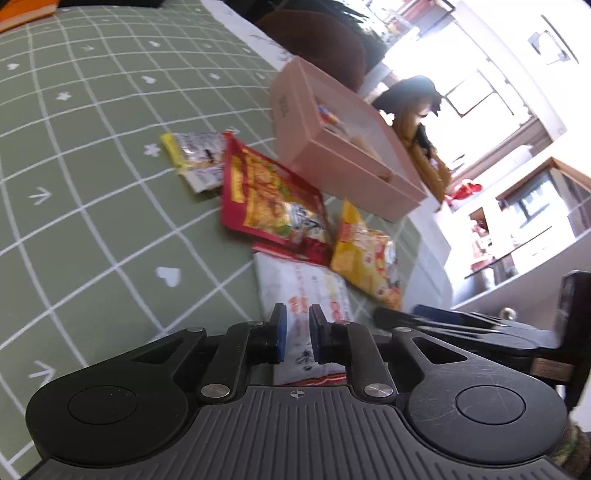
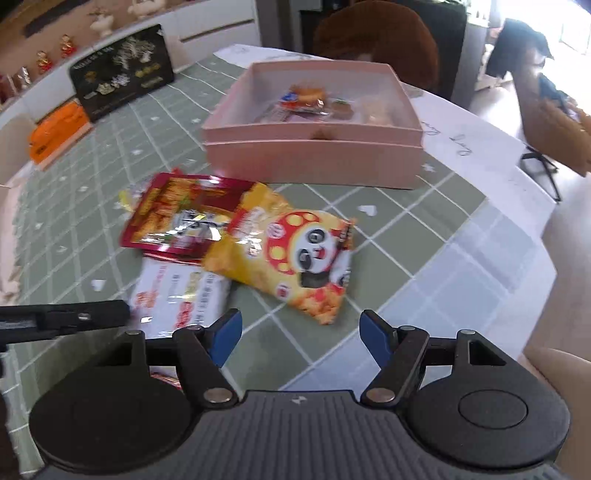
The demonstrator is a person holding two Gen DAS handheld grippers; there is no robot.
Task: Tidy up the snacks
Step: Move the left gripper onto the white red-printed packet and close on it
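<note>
Several snack packs lie on the green checked tablecloth in front of a pink box [image 2: 314,155]. A white pack [image 1: 303,291] [image 2: 177,295] is nearest, a red pack [image 1: 266,195] [image 2: 177,218] behind it, a yellow panda pack [image 1: 369,258] [image 2: 291,251] to the right, and a small silver-yellow pack [image 1: 192,155] further back. The pink box [image 1: 332,147] holds a few snacks [image 2: 306,99]. My left gripper [image 1: 297,332] hovers over the white pack with its jaws a narrow gap apart, holding nothing. My right gripper [image 2: 301,332] is open and empty, just short of the yellow pack.
A black tin [image 2: 122,74] and an orange box [image 2: 59,133] stand at the far left of the table. A brown chair back [image 2: 373,33] is behind the pink box. White paper [image 2: 476,144] lies at the right, near the table's edge [image 2: 543,236].
</note>
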